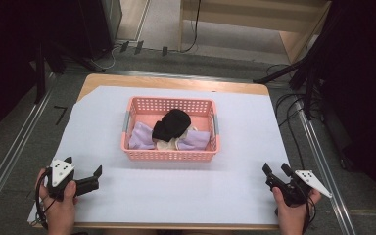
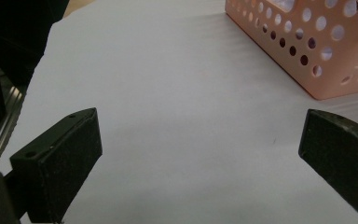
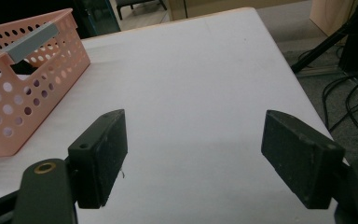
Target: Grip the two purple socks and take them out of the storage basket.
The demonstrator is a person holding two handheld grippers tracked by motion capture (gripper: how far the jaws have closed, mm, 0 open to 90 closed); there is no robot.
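A pink perforated basket [image 1: 169,155] stands at the middle of the white table sheet and holds a rolled black sock [image 1: 172,123], two lilac folded pieces [image 1: 140,137] and a cream one. My left gripper [image 1: 85,171] rests at the sheet's front left, held in a hand, its jaws open and empty. At the front right, my right gripper [image 1: 275,170] is likewise held in a hand, open with nothing between its pads. The basket's corner [image 2: 326,51] shows at the upper right of the left gripper view, and the basket wall [image 3: 23,93] at the left of the right gripper view.
The white sheet [image 1: 235,186] covers a wooden table. Metal rails run along the floor at both sides, cables [image 1: 293,117] lie at the right, and black stands rise at the back corners.
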